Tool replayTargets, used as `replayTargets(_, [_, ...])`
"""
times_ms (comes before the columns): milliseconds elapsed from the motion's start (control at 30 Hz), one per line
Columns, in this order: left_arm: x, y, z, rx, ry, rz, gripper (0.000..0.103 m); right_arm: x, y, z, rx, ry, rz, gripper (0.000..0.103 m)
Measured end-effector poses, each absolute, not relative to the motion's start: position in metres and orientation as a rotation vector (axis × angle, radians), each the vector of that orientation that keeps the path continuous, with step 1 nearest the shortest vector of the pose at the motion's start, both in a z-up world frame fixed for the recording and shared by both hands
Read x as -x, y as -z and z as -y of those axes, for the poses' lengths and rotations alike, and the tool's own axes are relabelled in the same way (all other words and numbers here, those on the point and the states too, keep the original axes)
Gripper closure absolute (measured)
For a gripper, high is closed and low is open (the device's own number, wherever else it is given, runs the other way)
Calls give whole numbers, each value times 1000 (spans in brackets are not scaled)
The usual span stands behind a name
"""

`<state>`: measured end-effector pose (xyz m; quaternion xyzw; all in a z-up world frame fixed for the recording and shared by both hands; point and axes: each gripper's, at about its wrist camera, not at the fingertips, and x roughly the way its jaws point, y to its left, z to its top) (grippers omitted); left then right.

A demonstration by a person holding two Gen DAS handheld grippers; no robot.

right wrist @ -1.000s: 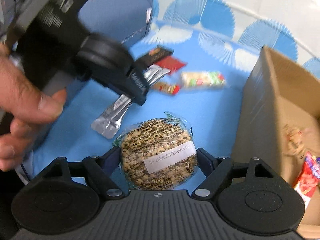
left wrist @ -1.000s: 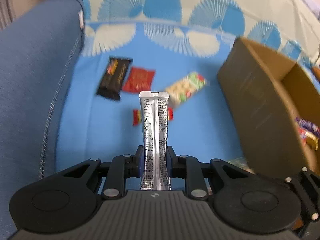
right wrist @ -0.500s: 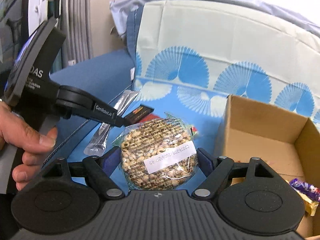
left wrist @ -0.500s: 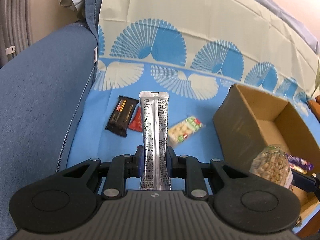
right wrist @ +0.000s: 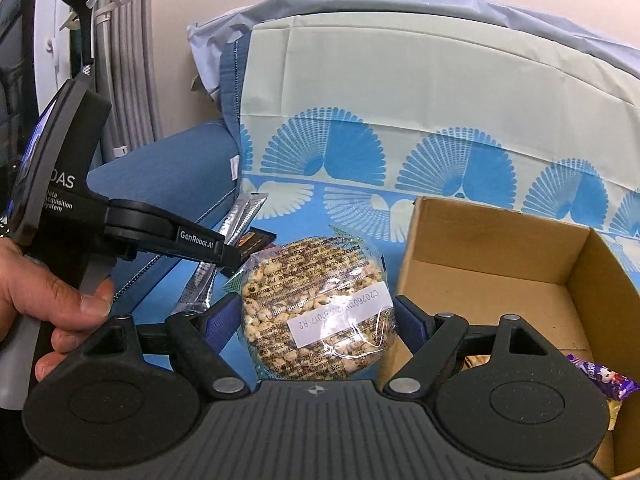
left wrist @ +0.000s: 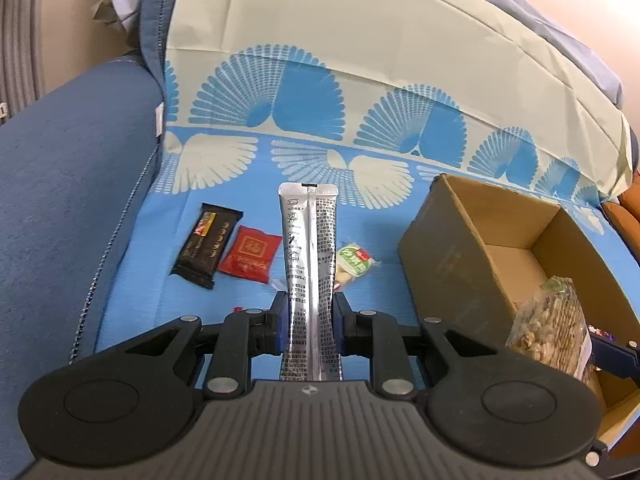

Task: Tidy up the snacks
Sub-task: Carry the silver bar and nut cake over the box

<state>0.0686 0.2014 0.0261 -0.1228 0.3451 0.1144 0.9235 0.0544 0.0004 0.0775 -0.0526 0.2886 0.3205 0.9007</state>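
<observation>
My left gripper (left wrist: 308, 312) is shut on a long silver stick pack (left wrist: 307, 248) and holds it upright above the blue cloth. My right gripper (right wrist: 318, 320) is shut on a round puffed-grain cake (right wrist: 318, 308) in clear wrap, held beside the open cardboard box (right wrist: 500, 256). The cake also shows in the left wrist view (left wrist: 554, 328), over the box (left wrist: 460, 248). A black bar (left wrist: 208, 244), a red packet (left wrist: 251, 255) and a green-labelled snack (left wrist: 354, 262) lie on the cloth. The left gripper (right wrist: 230, 258) shows in the right wrist view.
The box holds wrapped snacks, among them a purple one (right wrist: 600, 376). A blue sofa armrest (left wrist: 60, 200) rises at the left. The patterned cloth (left wrist: 320, 80) runs up the backrest behind. An orange object (left wrist: 624, 224) sits at the far right.
Both grippers have lifted away from the cloth with their snacks. The right gripper has carried the grain cake up and towards the box.
</observation>
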Motion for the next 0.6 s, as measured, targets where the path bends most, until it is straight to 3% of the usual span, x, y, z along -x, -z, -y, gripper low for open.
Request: replayTargets(600, [-78, -23, -183, 233, -195, -701, 79, -60, -82, 15, 68, -618, -574, 21])
